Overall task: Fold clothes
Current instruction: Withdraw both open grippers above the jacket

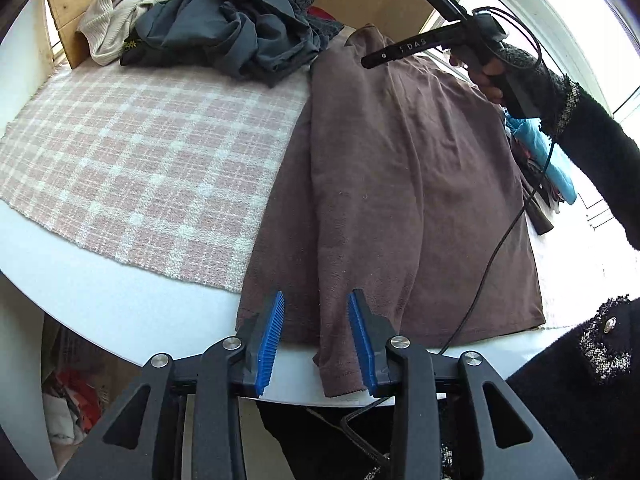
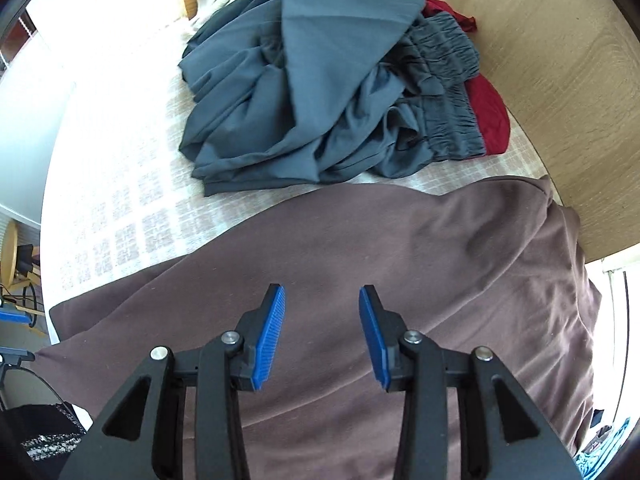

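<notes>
Brown long-sleeved top — soft, light, limp knit, spread on the white table, sleeve cuff overhanging the near edge; best pinched at cuff or hem; left gripper and right gripper both spread, pinching nothing.

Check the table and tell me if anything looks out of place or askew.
The brown shirt lies partly folded, but its sleeve hangs over the near edge of the white table, between the open fingers of the left gripper. Behind it, grey clothes sit in a crumpled heap, not yet folded.
</notes>
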Action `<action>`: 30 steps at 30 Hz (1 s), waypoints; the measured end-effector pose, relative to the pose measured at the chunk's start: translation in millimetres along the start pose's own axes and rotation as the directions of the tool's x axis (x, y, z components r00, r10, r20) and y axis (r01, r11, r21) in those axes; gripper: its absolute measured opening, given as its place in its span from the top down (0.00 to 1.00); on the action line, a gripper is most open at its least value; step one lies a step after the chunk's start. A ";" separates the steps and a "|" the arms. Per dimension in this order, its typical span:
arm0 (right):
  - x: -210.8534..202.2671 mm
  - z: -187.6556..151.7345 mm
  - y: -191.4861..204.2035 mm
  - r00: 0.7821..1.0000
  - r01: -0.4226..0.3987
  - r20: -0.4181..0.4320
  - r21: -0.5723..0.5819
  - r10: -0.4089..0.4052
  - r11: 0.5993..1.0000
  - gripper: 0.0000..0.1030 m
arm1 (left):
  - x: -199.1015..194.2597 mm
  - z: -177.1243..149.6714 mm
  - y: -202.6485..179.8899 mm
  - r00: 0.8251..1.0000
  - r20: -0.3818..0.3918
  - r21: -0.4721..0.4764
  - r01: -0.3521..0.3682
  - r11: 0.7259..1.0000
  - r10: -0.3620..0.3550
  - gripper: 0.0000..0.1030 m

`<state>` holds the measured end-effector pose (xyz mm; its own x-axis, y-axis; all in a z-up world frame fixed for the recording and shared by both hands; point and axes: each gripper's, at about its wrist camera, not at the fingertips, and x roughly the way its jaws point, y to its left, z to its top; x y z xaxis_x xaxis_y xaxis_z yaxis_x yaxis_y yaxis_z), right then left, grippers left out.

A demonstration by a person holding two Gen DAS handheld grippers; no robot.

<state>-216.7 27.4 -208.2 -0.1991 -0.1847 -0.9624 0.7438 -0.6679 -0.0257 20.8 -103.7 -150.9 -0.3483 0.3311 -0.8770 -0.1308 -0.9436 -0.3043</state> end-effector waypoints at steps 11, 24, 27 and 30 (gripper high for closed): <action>-9.1 -46.5 37.7 1.000 -0.020 0.012 0.192 0.018 0.981 0.63 | -26.2 -27.5 -11.4 0.976 0.058 0.093 -0.215 0.972 0.210 0.67; -0.2 -65.5 124.1 0.986 0.162 -0.082 0.324 -0.143 0.932 0.58 | -87.5 -106.9 16.2 0.973 0.112 0.205 -0.221 0.954 0.201 0.61; -5.0 -70.0 117.2 0.989 0.148 -0.085 0.427 -0.124 0.892 0.57 | -97.4 -118.9 26.3 0.977 0.112 0.211 -0.203 0.956 0.183 0.61; -18.7 -77.2 114.9 0.994 0.104 -0.020 0.507 -0.108 0.856 0.57 | -103.1 -125.4 35.4 0.979 0.115 0.216 -0.190 0.958 0.168 0.61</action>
<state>-78.2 9.8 -214.0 -0.2656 -0.0966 -0.9592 0.2928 -0.9561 0.0152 168.5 -172.3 -117.9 -0.4702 0.1663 -0.8667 -0.2594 -0.9648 -0.0444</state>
